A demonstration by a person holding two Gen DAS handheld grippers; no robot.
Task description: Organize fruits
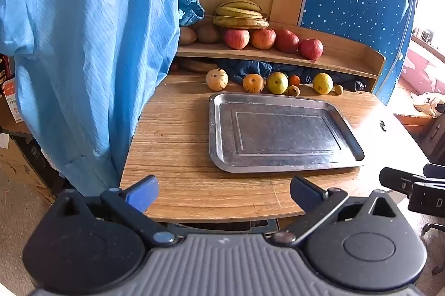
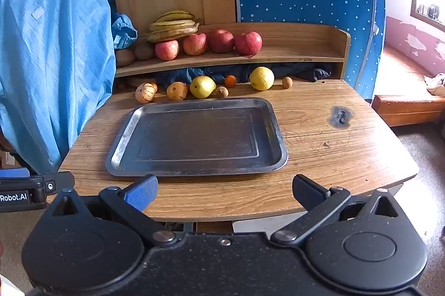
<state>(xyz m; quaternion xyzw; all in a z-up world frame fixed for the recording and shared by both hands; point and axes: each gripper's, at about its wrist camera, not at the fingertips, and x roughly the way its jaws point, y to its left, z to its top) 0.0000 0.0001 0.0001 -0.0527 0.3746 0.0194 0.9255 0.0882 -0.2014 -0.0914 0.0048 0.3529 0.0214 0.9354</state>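
We held both the left gripper (image 1: 224, 191) and the right gripper (image 2: 225, 191) with fingers wide, empty, above the table's (image 2: 333, 157) near edge; the metal tray (image 2: 125, 140) lay mid-table, loose fruit along the far edge.

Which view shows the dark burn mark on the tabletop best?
The right wrist view: the burn mark sits unobstructed, right of the tray. In the left wrist view it is only a small speck washed out by window glare.
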